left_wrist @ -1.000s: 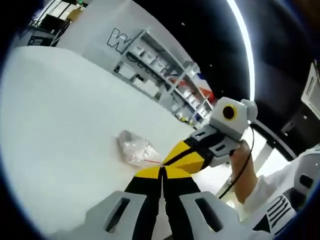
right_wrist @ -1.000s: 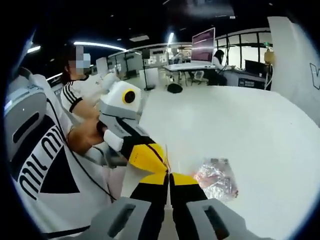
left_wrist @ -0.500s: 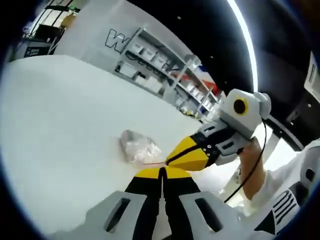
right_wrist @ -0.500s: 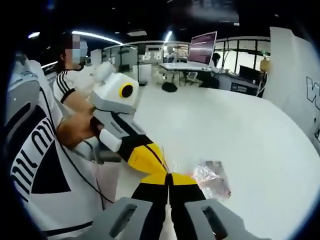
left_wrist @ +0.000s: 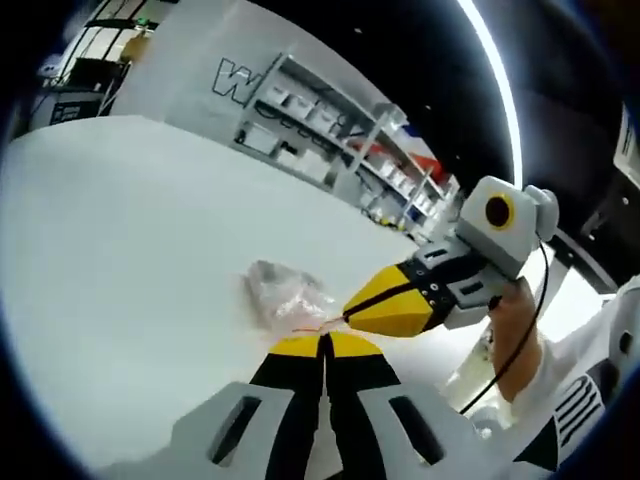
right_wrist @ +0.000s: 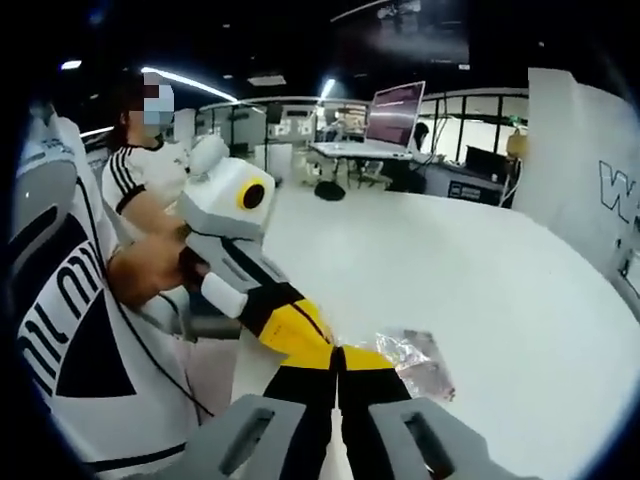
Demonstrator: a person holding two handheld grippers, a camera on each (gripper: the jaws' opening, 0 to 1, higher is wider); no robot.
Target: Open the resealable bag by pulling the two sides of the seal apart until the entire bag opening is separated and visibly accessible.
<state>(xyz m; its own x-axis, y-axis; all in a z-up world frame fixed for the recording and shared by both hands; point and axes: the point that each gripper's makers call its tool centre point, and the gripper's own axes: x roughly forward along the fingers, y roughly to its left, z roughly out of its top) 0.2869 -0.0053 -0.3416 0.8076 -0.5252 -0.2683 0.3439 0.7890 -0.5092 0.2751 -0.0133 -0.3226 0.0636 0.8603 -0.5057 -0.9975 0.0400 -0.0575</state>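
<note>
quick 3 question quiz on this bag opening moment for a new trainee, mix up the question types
1. True or false: the resealable bag lies on the white table.
2. Where do the left gripper and right gripper grip the bag? A) at its seal edge, tips close together B) at opposite far corners C) nowhere, both hover above it
3. Fill in: the jaws of both grippers stand ____.

Key: 1 true. 2 A. 3 shut, each pinched on the bag's red-lined seal edge.
</note>
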